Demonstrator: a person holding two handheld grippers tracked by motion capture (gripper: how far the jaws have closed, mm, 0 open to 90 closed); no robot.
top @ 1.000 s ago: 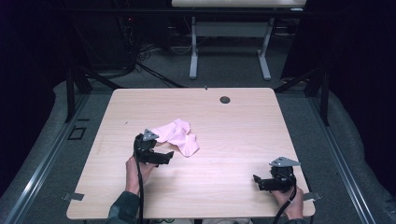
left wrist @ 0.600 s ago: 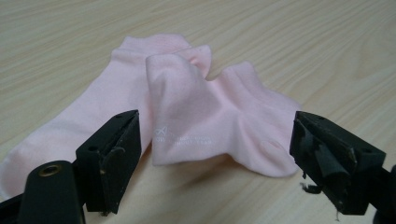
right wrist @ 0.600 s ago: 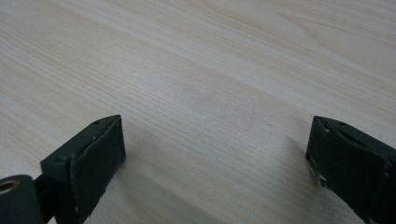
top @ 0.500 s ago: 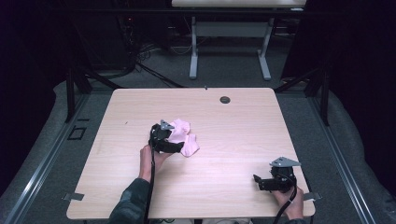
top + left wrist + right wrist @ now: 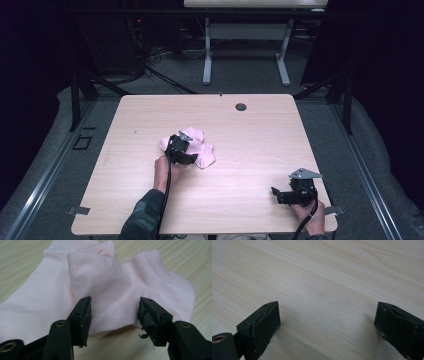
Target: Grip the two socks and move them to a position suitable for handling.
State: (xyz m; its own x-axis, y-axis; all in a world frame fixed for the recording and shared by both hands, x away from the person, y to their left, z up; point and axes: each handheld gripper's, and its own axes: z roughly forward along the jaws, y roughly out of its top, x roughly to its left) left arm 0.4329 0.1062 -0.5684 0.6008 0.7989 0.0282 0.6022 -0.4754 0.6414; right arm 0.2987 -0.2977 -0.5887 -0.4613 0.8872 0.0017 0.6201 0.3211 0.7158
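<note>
Left gripper (image 5: 186, 152) positioned over the near edge of the pink socks (image 5: 202, 150), which lie bunched on the wooden table (image 5: 260, 145) left of centre. In the left gripper view, jaws half spread and just been closing, astride a fold of the upper pink sock (image 5: 112, 290) with small white lettering; pads beside the fabric, not yet pinching it. Small round grommet (image 5: 241, 107) near the far table edge. Right gripper (image 5: 278, 194) resting at the near right corner, well apart from the socks, jaws wide and released over bare wood.
</note>
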